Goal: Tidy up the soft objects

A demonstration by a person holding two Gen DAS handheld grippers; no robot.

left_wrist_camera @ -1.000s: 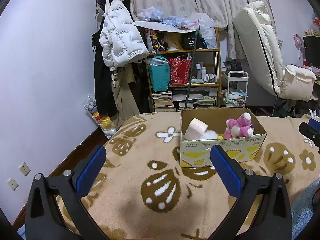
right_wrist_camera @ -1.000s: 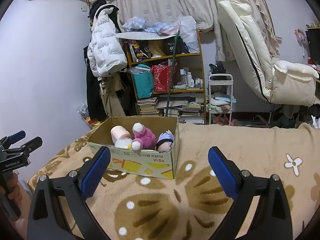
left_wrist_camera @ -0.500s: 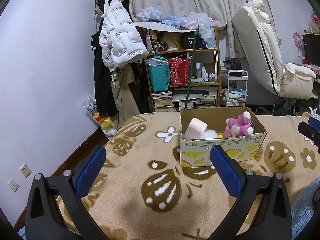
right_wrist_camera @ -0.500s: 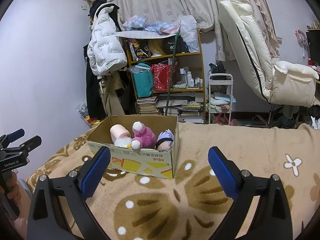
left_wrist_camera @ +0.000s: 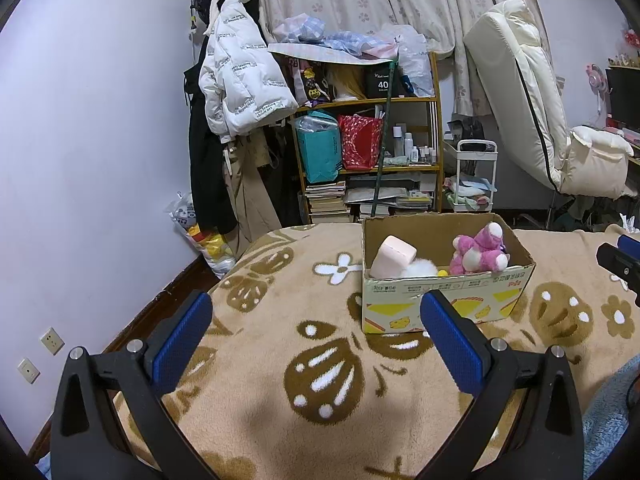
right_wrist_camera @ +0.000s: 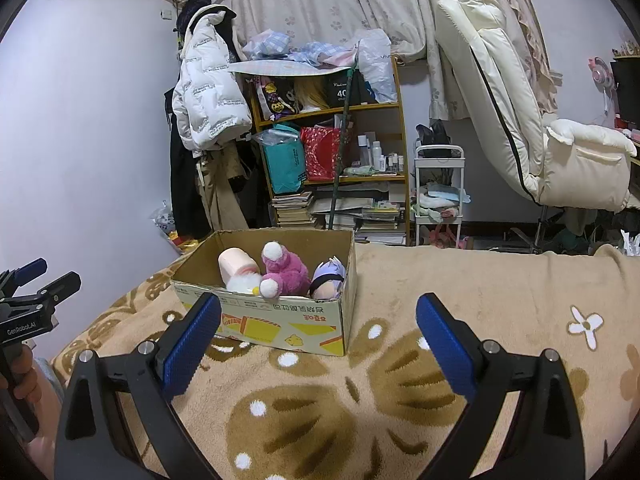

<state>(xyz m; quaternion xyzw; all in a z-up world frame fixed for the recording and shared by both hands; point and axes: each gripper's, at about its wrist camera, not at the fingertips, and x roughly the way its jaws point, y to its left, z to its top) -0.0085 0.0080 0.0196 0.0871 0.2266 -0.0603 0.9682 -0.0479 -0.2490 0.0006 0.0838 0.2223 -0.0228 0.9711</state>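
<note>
A cardboard box [left_wrist_camera: 448, 300] [right_wrist_camera: 280, 320] stands on the tan patterned blanket. Inside it lie a pink plush bear [left_wrist_camera: 480, 250] [right_wrist_camera: 282, 270], a pale pink cushion block [left_wrist_camera: 392, 256] [right_wrist_camera: 236, 264], a white fluffy toy [left_wrist_camera: 420, 270] [right_wrist_camera: 244, 282] and a purple-haired plush head [right_wrist_camera: 328, 280]. My left gripper [left_wrist_camera: 316, 332] is open and empty, hovering over the blanket short of the box. My right gripper [right_wrist_camera: 318, 336] is open and empty too, in front of the box. Each gripper shows at the edge of the other's view.
A cluttered shelf [left_wrist_camera: 368, 152] with books, bags and bottles stands behind the bed. A white puffer jacket [left_wrist_camera: 236, 84] hangs at left. A cream recliner chair [left_wrist_camera: 540, 120] and a small white cart [left_wrist_camera: 476, 176] sit at right. A hand [right_wrist_camera: 20, 372] holds the left gripper.
Both views have shifted only slightly; the box sits a touch lower in the right wrist view. Both grippers stay open and empty.
</note>
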